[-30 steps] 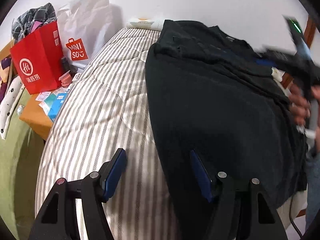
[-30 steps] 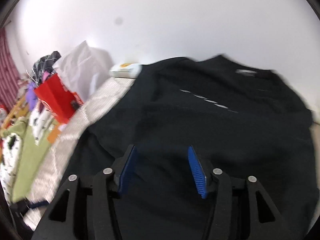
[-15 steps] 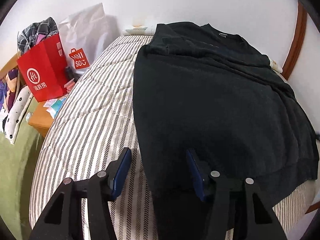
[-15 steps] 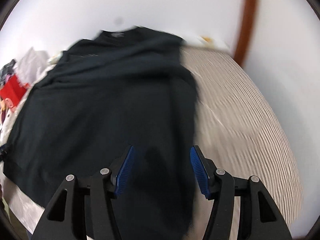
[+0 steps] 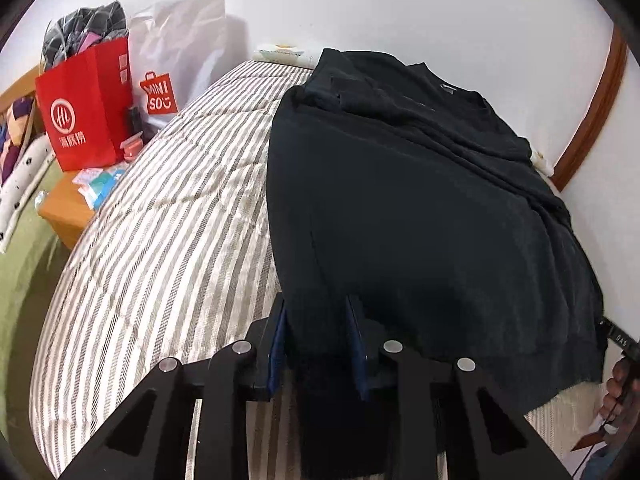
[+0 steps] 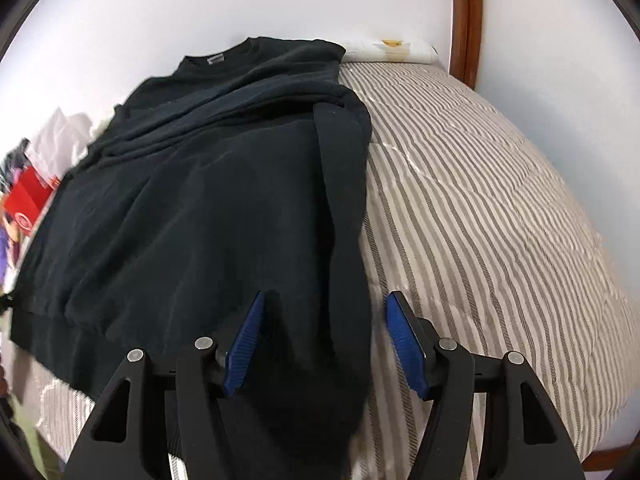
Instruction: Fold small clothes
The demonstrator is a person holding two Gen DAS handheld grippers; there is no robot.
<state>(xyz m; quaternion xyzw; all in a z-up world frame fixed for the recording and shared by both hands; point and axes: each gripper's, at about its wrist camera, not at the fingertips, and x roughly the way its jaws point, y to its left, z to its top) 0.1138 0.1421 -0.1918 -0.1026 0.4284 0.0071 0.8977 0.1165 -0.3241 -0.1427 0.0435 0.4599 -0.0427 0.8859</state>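
A black sweatshirt point(image 5: 420, 200) lies flat on a striped bed point(image 5: 168, 220), collar at the far end by the wall. In the left wrist view my left gripper point(image 5: 316, 340) has its blue pads narrowed around the near left hem corner, with cloth between them. In the right wrist view the sweatshirt point(image 6: 224, 200) fills the left half, and my right gripper point(image 6: 324, 344) is open, its pads straddling the near right hem corner without pinching it.
A red paper bag point(image 5: 88, 112) and a white MINISO bag point(image 5: 172, 64) stand left of the bed by a wooden side table point(image 5: 68, 204). A white wall runs behind the bed; a brown door frame point(image 6: 464, 20) is at the right. Bare striped mattress point(image 6: 500, 200) lies right of the sweatshirt.
My left gripper moved in onto the hem corner and its pads closed much narrower around the cloth. My right gripper swung to the sweatshirt's right edge and came down over the right corner.
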